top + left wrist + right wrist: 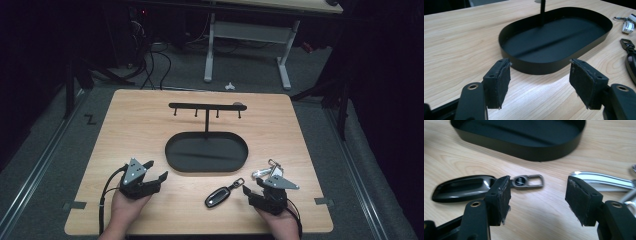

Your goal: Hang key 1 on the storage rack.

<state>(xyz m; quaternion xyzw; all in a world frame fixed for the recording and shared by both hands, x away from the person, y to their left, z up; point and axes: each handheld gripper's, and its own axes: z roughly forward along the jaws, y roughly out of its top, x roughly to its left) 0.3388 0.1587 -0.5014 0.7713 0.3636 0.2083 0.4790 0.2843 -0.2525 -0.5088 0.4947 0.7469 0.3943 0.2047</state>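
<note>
**Key fob lined up for a pick beside the hanger stand**

A black key fob (217, 197) is seen lying flat on the wooden table (125, 130), just in front of the oval black tray (172, 155) of a key hanger stand (207, 106), with its metal ring clip (529, 181) pointing toward the tray. The right gripper (257, 192) is held low just beside the fob, its jaws standing wide apart with nothing between them; in the right gripper view the fob's ring end is partly hidden behind one pad. A silver carabiner (264, 171) rests on the table close to that gripper's far side. The left gripper (155, 172) is parked near the tray's front left rim, jaws likewise spread and empty.

The fob appears to be the thing reached for, probably to be hung on one of the stand's hooks. The grasp would best be taken with the fob's narrow body centred between the pads, the ring clip left free. The carabiner should be kept clear of the closing jaws, and the tray rim left untouched.
</note>
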